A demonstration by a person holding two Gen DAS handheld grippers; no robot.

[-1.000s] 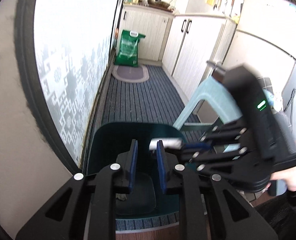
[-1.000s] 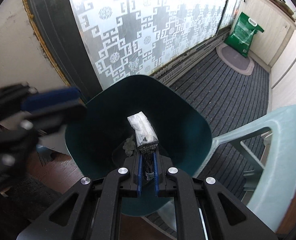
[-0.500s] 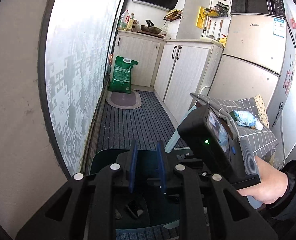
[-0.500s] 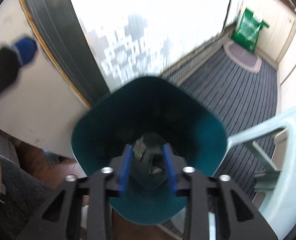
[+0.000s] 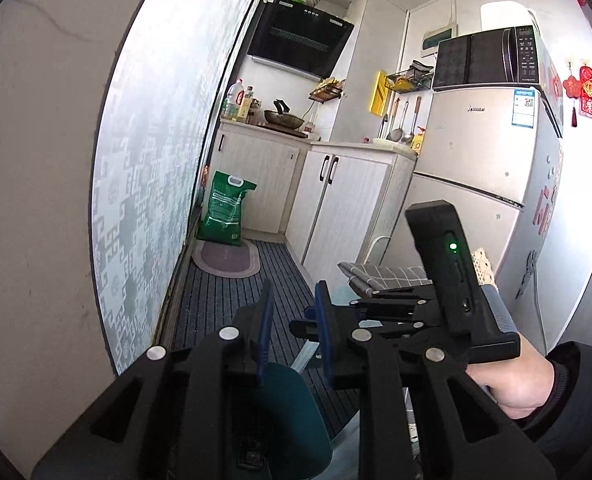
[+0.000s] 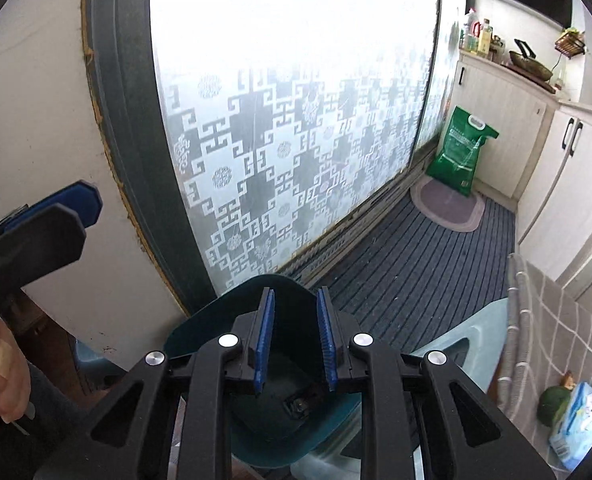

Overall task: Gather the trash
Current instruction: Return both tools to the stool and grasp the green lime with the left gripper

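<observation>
A teal bin [image 6: 216, 314] stands on the floor by the frosted glass door, right below both grippers. At its bottom lies a dark wrapper [image 6: 297, 402] with other scraps. My right gripper [image 6: 296, 296] hovers above the bin mouth, open, with nothing between its blue pads. In the left wrist view my left gripper [image 5: 294, 292] is also open and holds nothing, with the bin [image 5: 292, 412] low behind its fingers. The right gripper [image 5: 309, 324] shows there just to the right, held by a hand [image 5: 511, 380]. In the right wrist view the left gripper [image 6: 72, 216] is at the left edge.
A pale green plastic stool [image 6: 467, 344] with a checked cushion [image 6: 555, 320] stands right of the bin, bearing a blue-white packet [image 6: 579, 420] and a green round thing [image 6: 553, 400]. Farther off are a green sack [image 6: 461, 152], an oval mat [image 6: 447, 204], cabinets [image 5: 335, 200] and a fridge [image 5: 475, 180].
The right gripper let go of the wrapper, which now lies in the bin. Both grippers rose away from the bin mouth and tilted up toward the kitchen.
</observation>
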